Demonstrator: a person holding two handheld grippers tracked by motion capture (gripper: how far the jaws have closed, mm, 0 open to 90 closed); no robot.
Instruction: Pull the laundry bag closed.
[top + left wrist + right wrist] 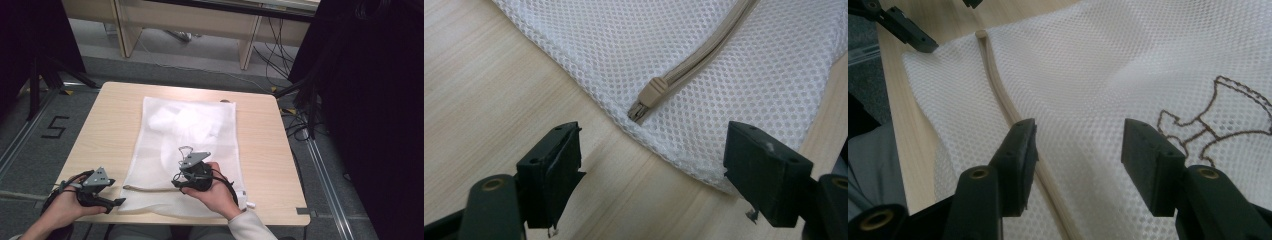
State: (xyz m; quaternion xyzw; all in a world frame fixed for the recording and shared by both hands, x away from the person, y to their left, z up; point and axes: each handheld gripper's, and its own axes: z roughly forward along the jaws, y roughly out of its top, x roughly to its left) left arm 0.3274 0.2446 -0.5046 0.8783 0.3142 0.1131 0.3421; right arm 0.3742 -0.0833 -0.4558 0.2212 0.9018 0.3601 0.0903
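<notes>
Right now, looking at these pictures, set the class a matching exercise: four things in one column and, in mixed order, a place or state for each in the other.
Match each thing to its description.

Things:
1. mesh bag
2. zip
3. left tongs
4. right tongs

Descriptions:
A. open, over the bag, one jaw beside the zip
B. beige, runs along the bag near its near edge
C. white, lies flat on the wooden table
D. open, over bare wood just off the bag's corner

Pairs: 1-C, 2-B, 3-D, 4-A
</notes>
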